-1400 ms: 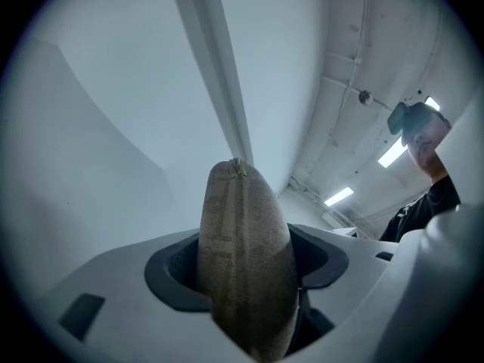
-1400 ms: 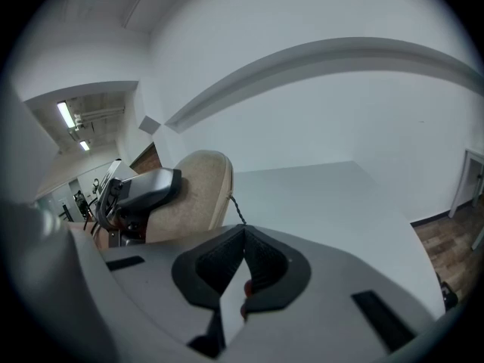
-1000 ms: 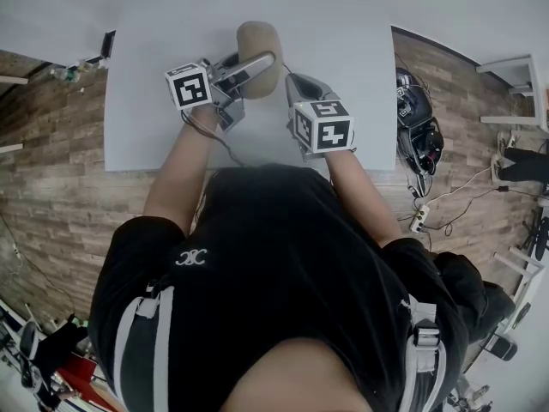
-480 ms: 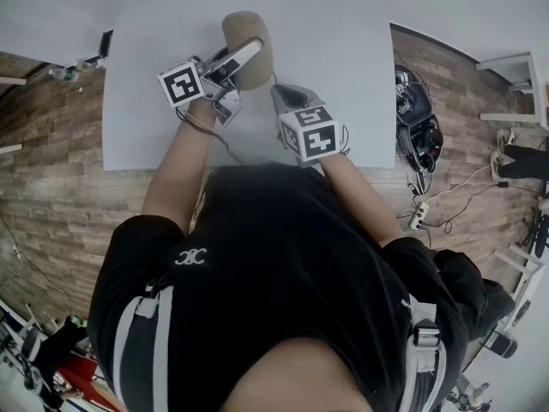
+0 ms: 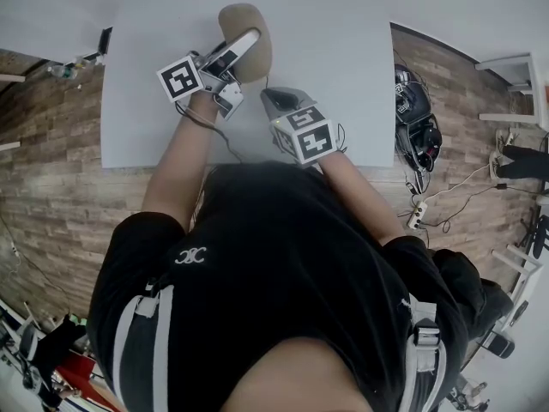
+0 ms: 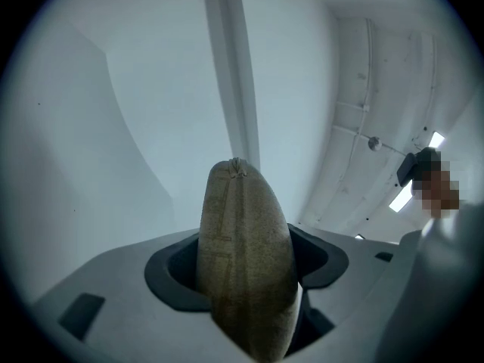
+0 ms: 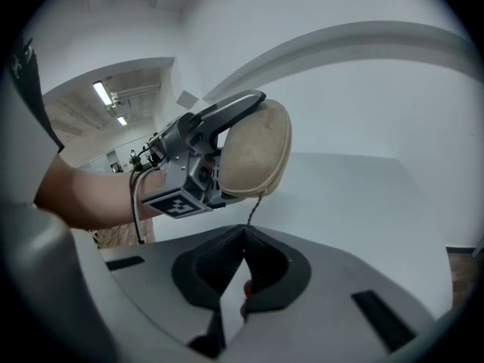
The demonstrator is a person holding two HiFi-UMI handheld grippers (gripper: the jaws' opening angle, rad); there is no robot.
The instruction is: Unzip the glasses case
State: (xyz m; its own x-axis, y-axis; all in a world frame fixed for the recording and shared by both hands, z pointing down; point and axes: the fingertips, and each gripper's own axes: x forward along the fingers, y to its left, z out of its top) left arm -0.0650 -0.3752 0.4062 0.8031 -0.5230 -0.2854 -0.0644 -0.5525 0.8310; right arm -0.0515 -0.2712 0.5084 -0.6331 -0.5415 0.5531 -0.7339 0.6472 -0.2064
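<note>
Left tongs (image 5: 243, 48) are gripping the glasses case (image 5: 236, 20), right tongs (image 7: 243, 234) are pinching its thin zip cord (image 7: 255, 206); pulling off-line is probably risking the cord slipping free

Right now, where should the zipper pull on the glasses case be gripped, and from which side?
Grip the cord pull at its free end, from the near side of the glasses case: it trails off the case's near edge, thin enough to pinch. The right gripper is shut on it there.
</note>
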